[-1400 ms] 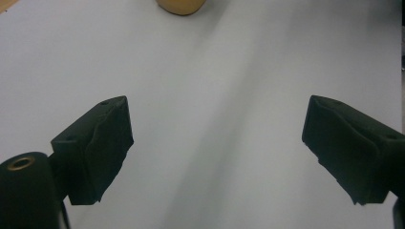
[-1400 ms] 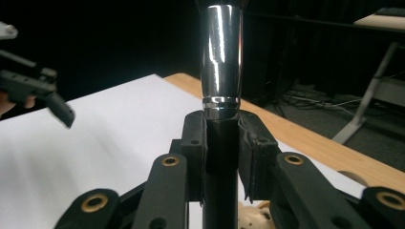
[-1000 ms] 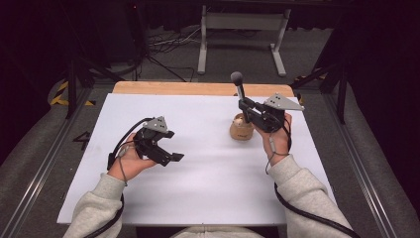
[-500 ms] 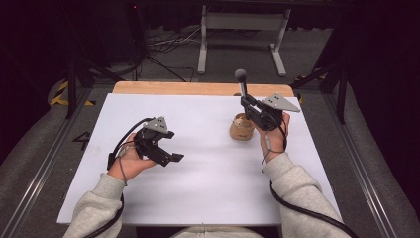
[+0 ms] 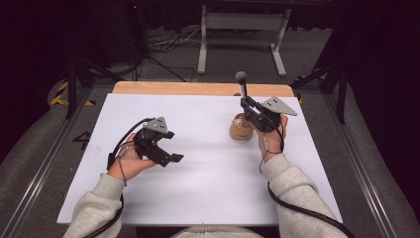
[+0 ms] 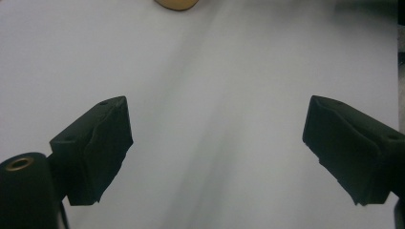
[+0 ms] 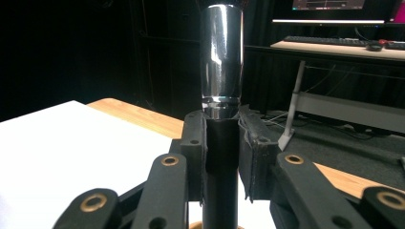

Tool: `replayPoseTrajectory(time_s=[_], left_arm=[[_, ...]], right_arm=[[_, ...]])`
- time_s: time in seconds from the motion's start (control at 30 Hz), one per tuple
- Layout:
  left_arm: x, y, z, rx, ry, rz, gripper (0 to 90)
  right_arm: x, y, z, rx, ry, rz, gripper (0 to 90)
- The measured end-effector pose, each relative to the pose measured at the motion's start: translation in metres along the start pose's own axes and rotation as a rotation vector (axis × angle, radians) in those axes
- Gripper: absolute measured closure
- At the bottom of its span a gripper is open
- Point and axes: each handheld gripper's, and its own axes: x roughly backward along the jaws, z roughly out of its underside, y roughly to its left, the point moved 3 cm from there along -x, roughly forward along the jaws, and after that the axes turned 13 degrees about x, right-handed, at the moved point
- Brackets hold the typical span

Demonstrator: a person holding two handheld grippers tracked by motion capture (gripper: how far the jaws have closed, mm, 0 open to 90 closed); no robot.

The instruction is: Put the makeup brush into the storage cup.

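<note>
My right gripper (image 5: 250,110) is shut on the black shaft of an upright tool (image 5: 241,82) at the table's right back. In the right gripper view the pads (image 7: 255,157) press the shaft from both sides, and the tool's chrome cylinder (image 7: 221,57) rises above my gripper (image 7: 220,143). A small round wooden bowl (image 5: 240,130) stands right below and beside it; I cannot tell whether the tool's lower end touches it. My left gripper (image 5: 171,148) rests in the hand on the white sheet at the left, open, with nothing between its fingers (image 6: 95,152). The bowl's edge (image 6: 176,4) shows far ahead.
The white sheet (image 5: 208,193) covers most of the wooden table (image 5: 198,88), which shows bare at the back edge. A metal stand (image 5: 242,29) and cables lie on the floor behind. Black cables trail from both grippers along the sleeves.
The right gripper has sunk slightly with the tool toward the wooden bowl. The left hand and its gripper have stayed in place.
</note>
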Motion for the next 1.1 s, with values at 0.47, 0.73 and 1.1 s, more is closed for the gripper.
replayPoseTrajectory(time_s=[0.47, 0.73, 1.1], left_arm=[[-0.001, 0.000, 0.001, -0.001, 0.006, 0.001, 10.1], [-0.001, 0.000, 0.001, 0.001, 0.009, 0.002, 10.1], [-0.003, -0.001, 0.001, -0.005, 0.016, 0.005, 10.2]], right_arm=[[-0.003, -0.005, 0.023, -0.022, 0.028, 0.010, 74.4], [-0.005, -0.004, 0.032, -0.036, 0.040, 0.008, 74.3], [-0.006, -0.004, 0.043, -0.045, 0.073, 0.008, 74.2]])
